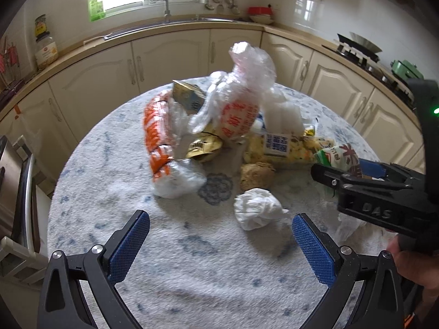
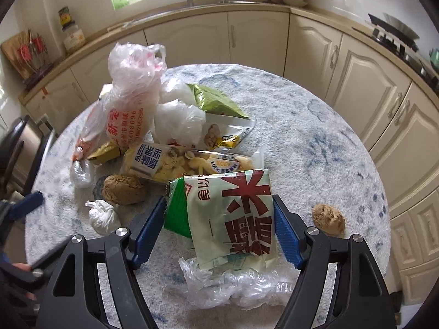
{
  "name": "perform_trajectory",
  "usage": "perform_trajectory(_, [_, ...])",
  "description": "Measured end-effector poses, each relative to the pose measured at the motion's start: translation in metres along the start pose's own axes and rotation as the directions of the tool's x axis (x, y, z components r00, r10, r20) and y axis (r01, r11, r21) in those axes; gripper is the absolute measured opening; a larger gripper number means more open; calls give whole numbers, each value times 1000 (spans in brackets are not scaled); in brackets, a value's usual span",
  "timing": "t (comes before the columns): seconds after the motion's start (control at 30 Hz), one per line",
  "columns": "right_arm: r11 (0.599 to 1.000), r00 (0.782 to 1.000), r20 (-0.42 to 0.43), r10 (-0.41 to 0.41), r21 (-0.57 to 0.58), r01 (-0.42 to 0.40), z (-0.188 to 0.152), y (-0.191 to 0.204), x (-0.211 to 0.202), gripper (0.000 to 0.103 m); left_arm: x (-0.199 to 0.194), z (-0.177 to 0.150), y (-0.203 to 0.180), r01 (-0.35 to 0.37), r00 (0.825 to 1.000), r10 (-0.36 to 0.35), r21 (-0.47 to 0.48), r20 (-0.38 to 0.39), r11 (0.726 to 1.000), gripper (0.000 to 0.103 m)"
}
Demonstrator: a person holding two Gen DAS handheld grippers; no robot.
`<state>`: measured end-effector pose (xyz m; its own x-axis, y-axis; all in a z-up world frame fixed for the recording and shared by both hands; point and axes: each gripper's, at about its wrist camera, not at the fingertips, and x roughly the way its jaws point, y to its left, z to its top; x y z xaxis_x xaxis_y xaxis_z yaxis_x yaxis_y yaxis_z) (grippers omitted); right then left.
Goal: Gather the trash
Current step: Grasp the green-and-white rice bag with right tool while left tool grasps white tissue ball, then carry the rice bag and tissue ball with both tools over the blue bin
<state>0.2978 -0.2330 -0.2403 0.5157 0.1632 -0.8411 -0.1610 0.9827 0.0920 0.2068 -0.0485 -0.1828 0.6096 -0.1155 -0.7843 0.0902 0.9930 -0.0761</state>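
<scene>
A heap of trash lies on a round table with a white-and-blue cloth [image 1: 170, 246]: an orange-and-white plastic bag [image 1: 162, 148], a knotted printed plastic bag [image 1: 241, 93], snack wrappers and a white paper wad [image 1: 256, 208]. My left gripper [image 1: 221, 244] is open and empty, just short of the paper wad. My right gripper [image 2: 219, 235] is shut on a green-and-white snack wrapper with red characters [image 2: 236, 219], held above crumpled clear plastic [image 2: 233, 285]. It also shows in the left wrist view [image 1: 354, 175] at the right.
Two brown crumpled lumps lie on the table, one by the heap [image 2: 123, 189] and one apart at the right [image 2: 329, 219]. Cream kitchen cabinets [image 2: 365, 82] curve behind the table. A chair [image 1: 19, 192] stands at the left.
</scene>
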Motion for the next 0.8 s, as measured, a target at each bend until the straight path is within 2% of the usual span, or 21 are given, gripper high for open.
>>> perform_trajectory(0.13, [998, 999, 34, 26, 50, -27, 0, -13, -14, 76, 25, 4, -11, -5, 1000, 6, 25, -29, 1000, 99])
perform_trajectory(0.23, [997, 998, 46, 38, 66, -41, 1, -20, -21, 76, 39, 6, -12, 13, 998, -12, 16, -63, 1000, 77])
perform_trajectory(0.27, [997, 998, 50, 42, 68, -45, 1, -21, -23, 76, 42, 5, -10, 29, 997, -29, 3, -75, 1000, 66])
perform_trajectory(0.3, [996, 997, 56, 47, 69, -50, 1, -22, -26, 76, 44, 3, -8, 46, 995, -47, -11, -86, 999, 60])
perform_trajectory(0.33, [996, 997, 63, 50, 70, -55, 1, -22, -29, 76, 43, 2, -8, 40, 996, -40, -9, -73, 999, 58])
perform_trajectory(0.37, [996, 996, 71, 55, 70, -60, 0, -23, -33, 76, 43, 1, -6, 49, 996, -49, -9, -72, 999, 44])
perform_trajectory(0.4, [995, 995, 81, 63, 71, -68, 0, -23, -36, 76, 43, 0, -4, 62, 996, -63, -17, -70, 998, 37])
perform_trajectory(0.47, [994, 992, 97, 75, 70, -82, 2, -23, -42, 76, 41, 1, 1, 95, 993, -98, -46, -72, 994, 37])
perform_trajectory(0.63, [993, 985, 143, 97, 52, -105, 5, -19, -61, 76, 20, -3, 12, 86, 996, -88, -66, -33, 994, 36])
perform_trajectory(0.8, [992, 976, 188, 109, 47, -120, 3, -21, -84, 76, -15, -8, 3, 83, 996, -83, -39, 21, 996, 36])
